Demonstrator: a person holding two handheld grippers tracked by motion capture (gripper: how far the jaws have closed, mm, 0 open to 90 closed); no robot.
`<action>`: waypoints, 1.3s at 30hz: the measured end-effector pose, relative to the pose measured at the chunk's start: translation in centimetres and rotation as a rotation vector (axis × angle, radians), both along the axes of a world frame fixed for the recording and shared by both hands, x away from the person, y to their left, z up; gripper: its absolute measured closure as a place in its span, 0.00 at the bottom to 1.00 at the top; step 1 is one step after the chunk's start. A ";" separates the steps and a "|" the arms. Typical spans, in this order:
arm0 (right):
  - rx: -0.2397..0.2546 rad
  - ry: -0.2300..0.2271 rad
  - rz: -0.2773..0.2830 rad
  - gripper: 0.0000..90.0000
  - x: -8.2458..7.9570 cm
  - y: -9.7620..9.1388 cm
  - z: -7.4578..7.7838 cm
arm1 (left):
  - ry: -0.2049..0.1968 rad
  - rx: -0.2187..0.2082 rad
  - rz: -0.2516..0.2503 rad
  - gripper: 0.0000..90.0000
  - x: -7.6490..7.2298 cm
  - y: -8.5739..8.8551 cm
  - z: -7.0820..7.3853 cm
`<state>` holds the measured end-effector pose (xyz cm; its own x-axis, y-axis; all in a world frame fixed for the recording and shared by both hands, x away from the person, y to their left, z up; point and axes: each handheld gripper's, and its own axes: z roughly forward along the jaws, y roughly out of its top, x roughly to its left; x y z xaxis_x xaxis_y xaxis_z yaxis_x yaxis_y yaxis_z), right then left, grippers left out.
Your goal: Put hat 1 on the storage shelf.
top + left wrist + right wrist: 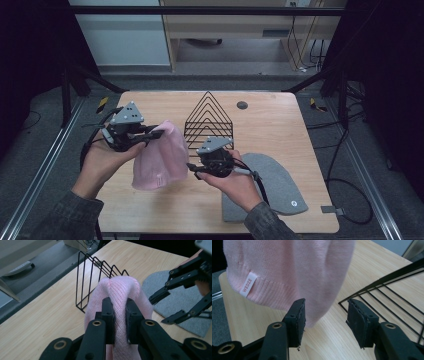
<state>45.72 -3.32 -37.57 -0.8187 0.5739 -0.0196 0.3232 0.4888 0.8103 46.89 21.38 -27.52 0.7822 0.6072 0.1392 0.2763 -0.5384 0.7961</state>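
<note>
Your left tool [119,315] pinches the crown of a pink knit hat [159,157], which hangs above the desk [280,125] beside a black wire rack [207,120]. Your right tool [325,320] stands partly open with nothing between its pads, near the hat's edge. A grey hat [272,182] lies flat behind it.

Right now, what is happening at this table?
A person works with two hand-held grippers. The left gripper is shut on a pink knit hat and holds it above the wooden table. The right gripper is open beside the hat's lower edge. A black wire rack stands behind, and a grey hat lies flat nearby.
</note>
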 end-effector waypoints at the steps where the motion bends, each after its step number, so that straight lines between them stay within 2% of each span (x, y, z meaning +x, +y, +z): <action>1: -0.001 0.003 0.004 0.53 0.1 0.2 0.0 | 0.002 -0.002 -0.003 0.89 0.0 -0.1 0.1; 7: 0.015 0.009 0.027 0.56 1.1 1.3 0.6 | 0.011 -0.019 -0.014 0.89 0.1 -0.2 0.3; 14: 0.022 0.001 0.034 0.58 1.4 1.2 1.3 | 0.016 -0.014 -0.011 0.89 0.3 -0.1 0.2; 19: 0.028 0.001 0.056 0.62 1.5 1.3 1.6 | 0.020 -0.025 -0.017 0.89 0.4 -0.2 0.2; 20: 0.025 0.007 0.067 0.66 1.5 1.4 1.6 | 0.020 -0.024 -0.017 0.89 0.4 -0.2 0.2; 21: 0.025 0.007 0.067 0.66 1.5 1.4 1.6 | 0.022 -0.025 -0.019 0.89 0.4 -0.2 0.2; 25: 0.036 0.010 0.099 0.84 1.7 1.4 1.6 | 0.025 -0.026 -0.023 0.89 0.5 -0.2 0.3; 30: 0.054 0.016 0.115 0.96 2.0 1.0 2.1 | 0.027 -0.035 -0.023 0.89 0.6 -0.1 0.5; 39: 0.050 0.012 0.133 0.98 2.0 0.8 2.9 | 0.024 -0.042 -0.023 0.89 0.7 -0.1 0.7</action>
